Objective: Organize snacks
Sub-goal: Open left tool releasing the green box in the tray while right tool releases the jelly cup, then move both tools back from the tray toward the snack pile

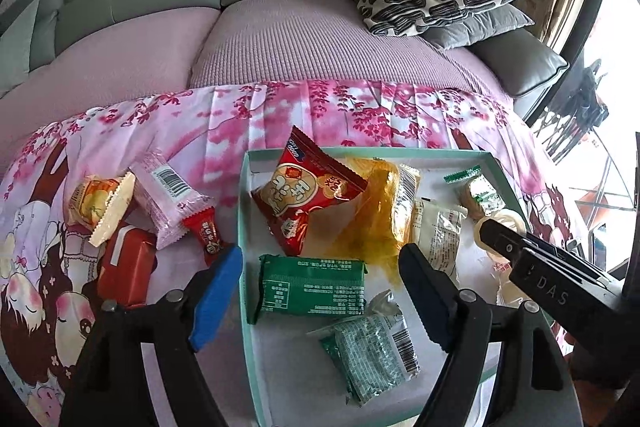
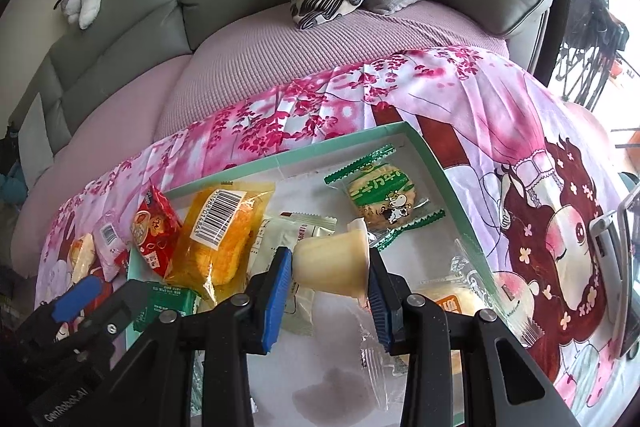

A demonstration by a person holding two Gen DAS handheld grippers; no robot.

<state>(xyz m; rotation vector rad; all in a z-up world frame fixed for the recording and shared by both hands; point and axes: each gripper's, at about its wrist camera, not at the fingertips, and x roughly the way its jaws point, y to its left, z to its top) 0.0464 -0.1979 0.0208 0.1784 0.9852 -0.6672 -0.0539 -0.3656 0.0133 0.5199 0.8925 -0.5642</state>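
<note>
1. Box [image 1: 245, 227]: a shallow mint-green tray with a white floor, set on the pink cherry-blossom cloth [image 1: 280, 107] over the sofa seat. We take it to be the collecting place for the snacks.

2. Already in the box: a red puffed packet [image 1: 304, 191] leaning near the back left corner; an orange cake wrapper [image 2: 220, 231] beside it; a dark green bar [image 1: 312, 285] lying flat at the front; a green-printed clear packet [image 1: 372, 347] nearer us; a pale sachet [image 1: 438, 239]; a round biscuit in green-edged film [image 2: 384, 203] towards the back right.

3. Right gripper [image 2: 328, 287]: its jaws are clamped on a cream jelly cup [image 2: 330, 263], which lies sideways between the blue pads [image 2: 276, 291], base against one and rim against the other. The cup hangs over the box floor, so we judge it is about to be set down among the rest.

4. Left gripper [image 1: 320, 291]: jaws stand wide apart with nothing between them; the green bar lies beneath the gap, untouched. One finger sits over the box's left wall.

5. Outside the box, left, on the cloth: a yellow pastry packet [image 1: 100, 207], a pink wafer packet [image 1: 168, 195], a small red candy [image 1: 208, 231], a red brick-shaped pack [image 1: 128, 267]. We reckon these remain to be gathered, and the free left gripper is nearest.

6. Outside, right: an orange-labelled packet [image 2: 452, 303] by the box's right wall.
</note>
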